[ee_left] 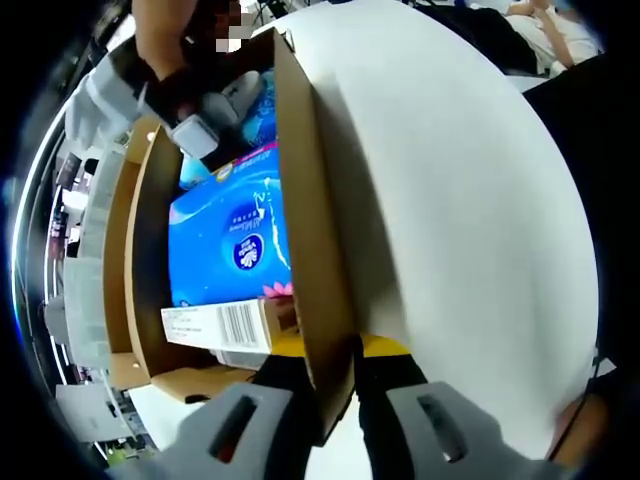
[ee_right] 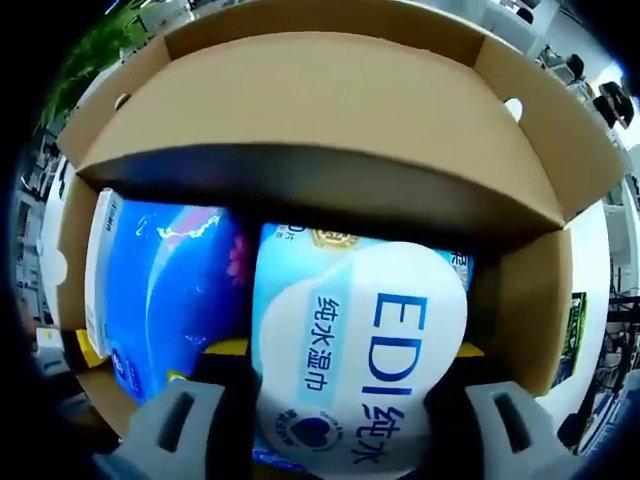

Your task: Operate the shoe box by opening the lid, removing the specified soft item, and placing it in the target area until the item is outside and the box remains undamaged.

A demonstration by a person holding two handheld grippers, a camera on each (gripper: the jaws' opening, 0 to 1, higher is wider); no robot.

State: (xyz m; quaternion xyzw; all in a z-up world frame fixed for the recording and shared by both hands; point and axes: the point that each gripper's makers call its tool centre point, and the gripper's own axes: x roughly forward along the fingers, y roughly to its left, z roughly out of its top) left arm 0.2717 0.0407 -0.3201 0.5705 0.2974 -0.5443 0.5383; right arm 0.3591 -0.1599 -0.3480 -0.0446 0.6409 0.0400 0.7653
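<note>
Wipes pack (ee_right: 360, 370): inside box (ee_right: 320, 130), between right gripper (ee_right: 340, 420) jaws, pinched at sides. Soft, light, slick film; grip mid-body, gently. Blue tissue pack (ee_right: 165, 290) beside it. Left gripper (ee_left: 340, 400) jaws clamp lid (ee_left: 450, 200) edge, holding open.

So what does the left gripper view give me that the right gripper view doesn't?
Left gripper view: the left gripper clamped on the raised shoe box lid, a barcoded carton at the box's near end, and the right gripper reaching in from the far end.

Right gripper view: the right gripper closed around the pale EDI wet wipes pack, and the box's far wall with its folded flap.

Both: the open cardboard shoe box and the blue tissue pack lying inside.
</note>
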